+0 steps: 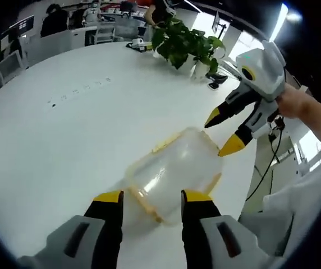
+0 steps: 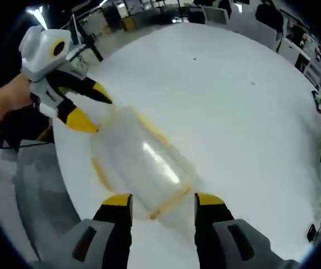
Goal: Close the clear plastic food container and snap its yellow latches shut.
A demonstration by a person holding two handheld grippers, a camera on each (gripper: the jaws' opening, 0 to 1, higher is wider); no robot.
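Plastic, clear and a bit cloudy, makes up the food container lying on the white round table, near the table's edge and between the two handheld grippers. Yellow latches run along its rim, and from the right gripper view the same container shows yellow strips at its sides and at the end nearest the camera; whether the latches are snapped down I cannot tell, the picture being too soft. The left gripper sits with its yellow-tipped black jaws spread wide, one on each side of the container's near end, not clearly pressing on it. The right gripper stands the same way at the opposite end, jaws wide apart and flanking the container's corner. In the left gripper view the right gripper comes in from the right, held by a bare hand, its tips parted just beside the container's far end. Farther back on the table stands a leafy green plant, well apart from the container, with office desks and chairs beyond.
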